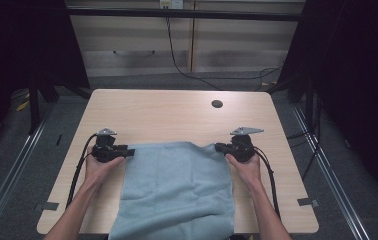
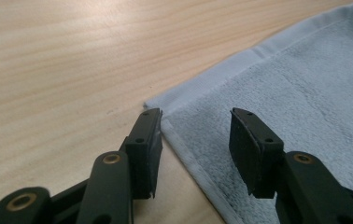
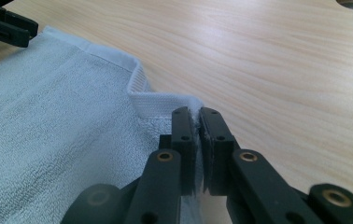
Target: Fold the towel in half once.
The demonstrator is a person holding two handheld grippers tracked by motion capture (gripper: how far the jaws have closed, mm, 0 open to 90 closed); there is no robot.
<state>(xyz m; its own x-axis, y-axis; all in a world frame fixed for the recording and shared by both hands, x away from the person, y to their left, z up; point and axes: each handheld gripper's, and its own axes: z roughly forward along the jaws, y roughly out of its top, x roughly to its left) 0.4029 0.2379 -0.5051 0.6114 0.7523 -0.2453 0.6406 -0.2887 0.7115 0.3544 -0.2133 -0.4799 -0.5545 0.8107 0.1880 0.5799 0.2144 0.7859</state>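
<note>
A pale wooden tabletop [image 1: 177, 112] takes up most of the floor space here, with rounded corners and a small dark round hole [image 1: 217, 104] near its far edge. Spread flat over the near half of it lies a light blue towel [image 1: 177, 190], its near end reaching the edge where the person stands, its far hem running between the two hands. The far right corner of the towel is lifted and crumpled a little, while the far left corner lies flat on the wood.

The person's forearms come in from the near side, one on each side of the towel. The left gripper [image 1: 127, 151] sits at the far left corner; in the left gripper view its fingers [image 2: 147, 149] are spread wide, one over bare wood just beside the hem, the other over the terry cloth, with the corner between them. The right gripper [image 1: 219, 147] is at the far right corner, and its fingers [image 3: 184, 144] are pressed together, pinching the white-edged hem so that it stands up in a fold.
</note>
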